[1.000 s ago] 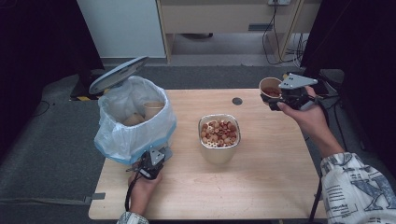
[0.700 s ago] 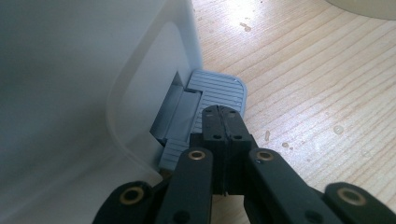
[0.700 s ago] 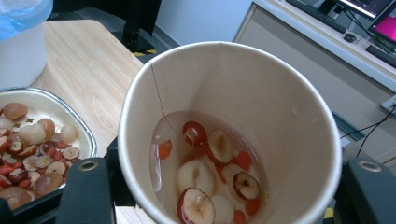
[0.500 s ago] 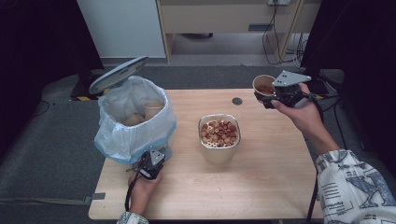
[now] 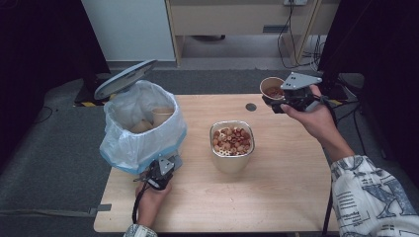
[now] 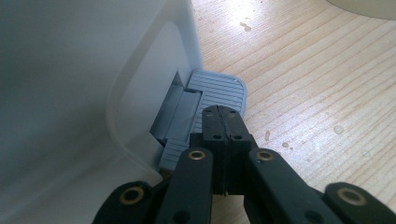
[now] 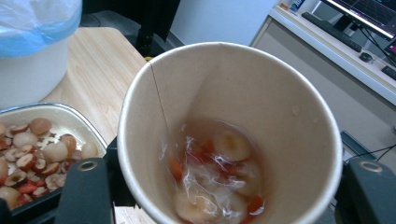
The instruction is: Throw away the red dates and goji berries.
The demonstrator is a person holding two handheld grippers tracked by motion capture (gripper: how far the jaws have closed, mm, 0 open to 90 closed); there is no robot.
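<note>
A brown paper cup with liquid and fruit pieces is held off the table's far right corner, my right gripper shut on it. In the right gripper view the jaws stand on either side of the cup wall. A white pedal bin lined with a plastic bag stands at the table's left, its grey lid raised. My left gripper is shut, its tips pressing down on the bin's grey ribbed pedal.
A metal container of sliced fruit and nuts stands mid-table, also low left in the right gripper view. Paper cups lie inside the bin. A small dark disc sits on the wooden table.
My right gripper has carried the paper cup a little to the left, toward the table's middle. The left gripper stays on the pedal and the lid stays up.
</note>
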